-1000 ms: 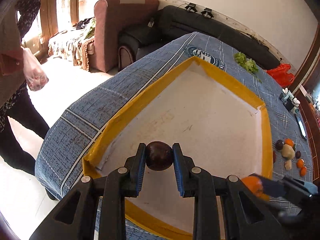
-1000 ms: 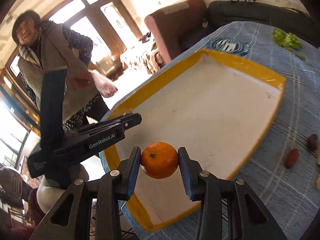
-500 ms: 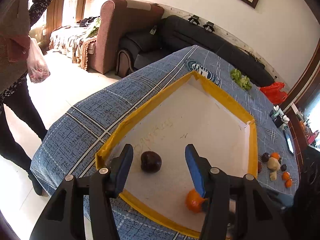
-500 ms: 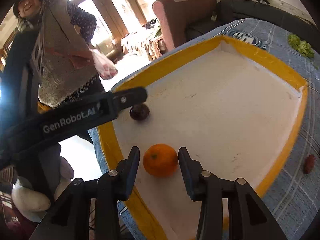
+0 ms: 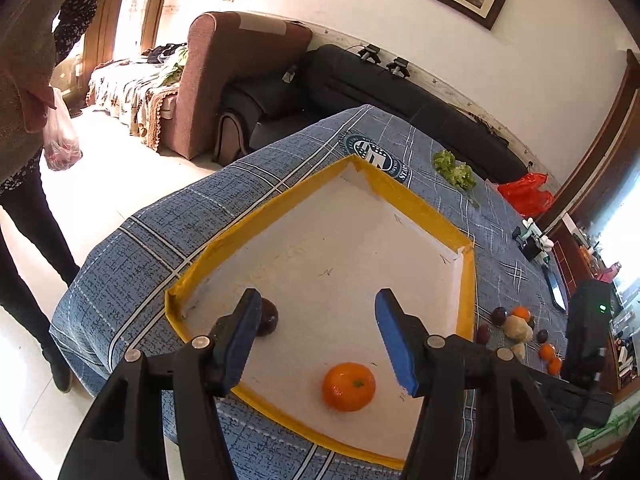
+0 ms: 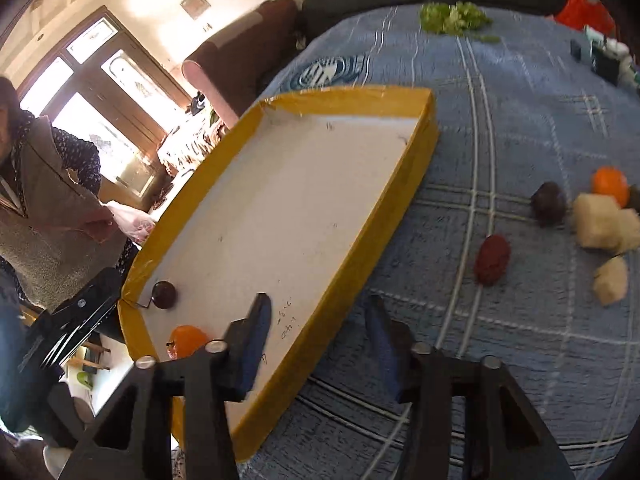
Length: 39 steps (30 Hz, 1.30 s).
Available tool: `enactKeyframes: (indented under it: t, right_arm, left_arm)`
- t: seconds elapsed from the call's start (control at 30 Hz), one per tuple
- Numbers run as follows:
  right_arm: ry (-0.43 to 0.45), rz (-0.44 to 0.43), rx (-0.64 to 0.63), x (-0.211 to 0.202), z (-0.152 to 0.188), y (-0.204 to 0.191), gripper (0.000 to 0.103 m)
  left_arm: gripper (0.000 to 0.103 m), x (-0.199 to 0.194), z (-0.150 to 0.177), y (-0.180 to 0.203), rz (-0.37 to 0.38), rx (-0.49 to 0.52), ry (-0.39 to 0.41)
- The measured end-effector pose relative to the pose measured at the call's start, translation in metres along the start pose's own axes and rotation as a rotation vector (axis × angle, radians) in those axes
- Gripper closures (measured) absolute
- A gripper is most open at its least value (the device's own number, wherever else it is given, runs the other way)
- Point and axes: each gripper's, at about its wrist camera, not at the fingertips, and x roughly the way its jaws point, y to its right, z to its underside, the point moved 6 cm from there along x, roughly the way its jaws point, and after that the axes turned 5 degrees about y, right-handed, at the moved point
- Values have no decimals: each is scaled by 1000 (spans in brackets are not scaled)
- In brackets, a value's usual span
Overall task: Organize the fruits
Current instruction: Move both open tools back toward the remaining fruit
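Note:
A shallow white tray with a yellow rim lies on the blue tablecloth. An orange and a dark plum rest in its near corner. My left gripper is open and empty above them. My right gripper is open and empty over the tray's right rim. A pile of loose fruit lies right of the tray: a red fruit, a dark plum, an orange and pale lumps.
A person with a plastic bag stands left of the table. Green leaves, a red bag and small items lie at the far end. Sofas stand behind the table.
Both grippers opened and let go: the plum and the orange now lie in the tray. Both grippers pulled back; the right one swung right toward the loose fruit.

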Motion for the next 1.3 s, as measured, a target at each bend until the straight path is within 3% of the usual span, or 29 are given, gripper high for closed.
enactKeyframes:
  t: [0.17, 0.4, 0.57, 0.73, 1.03, 1.3]
  right_arm:
    - [0, 63, -24, 5, -16, 8, 80]
    - [-12, 83, -72, 9, -26, 6, 81]
    - [124, 35, -57, -40, -33, 20, 79]
    - [262, 125, -15, -104, -30, 79, 55]
    - [306, 211, 119, -159, 7, 174, 55]
    - [318, 261, 190, -179, 18, 233, 55]
  left_arm:
    - [44, 4, 0, 0, 8, -10, -7]
    - [44, 11, 3, 10, 16, 4, -26]
    - [40, 4, 3, 22, 11, 39, -14]
    - [35, 4, 7, 41, 24, 66, -12]
    - [34, 1, 21, 103, 72, 183, -39]
    - [30, 14, 46, 145, 121, 270, -97]
